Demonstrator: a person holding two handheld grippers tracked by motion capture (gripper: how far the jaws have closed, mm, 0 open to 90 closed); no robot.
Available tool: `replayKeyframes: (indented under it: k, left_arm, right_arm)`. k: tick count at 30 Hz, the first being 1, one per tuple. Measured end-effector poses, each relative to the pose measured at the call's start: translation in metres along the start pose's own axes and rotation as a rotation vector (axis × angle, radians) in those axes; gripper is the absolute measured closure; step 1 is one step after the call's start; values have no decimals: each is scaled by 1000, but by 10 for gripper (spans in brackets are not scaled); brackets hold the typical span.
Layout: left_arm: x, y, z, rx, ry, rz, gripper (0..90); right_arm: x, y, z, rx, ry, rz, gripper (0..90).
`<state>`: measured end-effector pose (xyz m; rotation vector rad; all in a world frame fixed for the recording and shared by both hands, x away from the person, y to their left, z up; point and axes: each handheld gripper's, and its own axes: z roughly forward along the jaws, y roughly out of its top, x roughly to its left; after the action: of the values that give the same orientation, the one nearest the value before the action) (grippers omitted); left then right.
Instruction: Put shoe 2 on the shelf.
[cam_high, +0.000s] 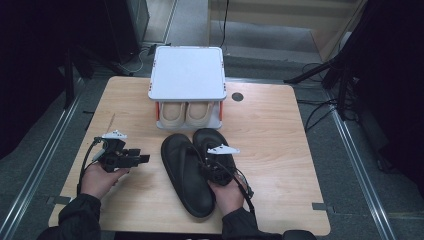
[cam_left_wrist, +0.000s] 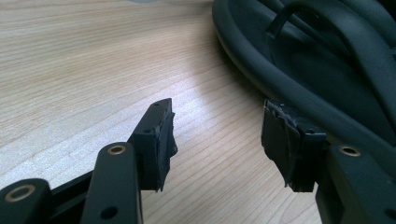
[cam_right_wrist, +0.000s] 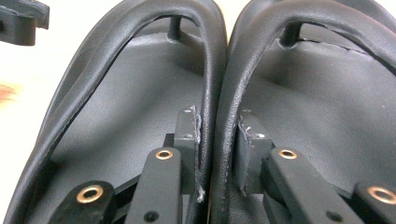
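Two black flip-flop sandals lie side by side on the wooden table (cam_high: 272, 135), the left one (cam_high: 181, 172) nearer me, the right one (cam_high: 210, 136) farther back. My right gripper (cam_high: 209, 164) comes in from behind them. Its jaws straddle the inner edges where the two sandals meet, one pad inside the left sandal (cam_right_wrist: 116, 121) and one inside the right sandal (cam_right_wrist: 327, 107), and my right gripper (cam_right_wrist: 217, 128) is shut on both inner straps. My left gripper (cam_high: 144, 159) hangs open just above the bare wood, left of the sandals. The left sandal's rim (cam_left_wrist: 261, 70) lies beside my left gripper (cam_left_wrist: 217, 135).
A white two-level shoe rack (cam_high: 187, 72) stands at the back middle of the table, with a pair of beige shoes (cam_high: 187, 114) on its lower shelf. A round cable hole (cam_high: 237, 96) sits to its right. Bare wood lies right of the sandals.
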<state>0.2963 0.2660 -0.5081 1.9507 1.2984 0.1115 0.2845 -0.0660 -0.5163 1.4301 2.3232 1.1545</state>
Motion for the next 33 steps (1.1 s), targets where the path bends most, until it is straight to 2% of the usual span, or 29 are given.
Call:
replayKeyframes:
  k: [7, 10, 15, 21, 27, 31, 33]
  left_arm:
    - [2, 0, -2, -11, 5, -7, 421]
    - [3, 0, -4, -16, 12, -8, 421]
    - [9, 0, -9, -31, 19, -24, 421]
    - [17, -2, -14, -42, 46, -43, 412]
    - [24, -5, -21, -52, 60, -62, 409]
    - [27, -9, -25, -61, 68, -76, 409]
    - [28, -11, -28, -61, 74, -82, 409]
  right_arm:
    - [-4, 0, -10, 11, 13, -5, 761]
    - [-4, 1, -15, 13, 47, -29, 760]
    - [0, 4, -23, 38, 154, -83, 760]
    - [7, 9, -31, 62, 253, -197, 760]
    - [11, 18, -37, 55, 295, -301, 760]
    - [10, 27, -33, 79, 342, -372, 760]
    - [10, 31, -30, 90, 378, -391, 760]
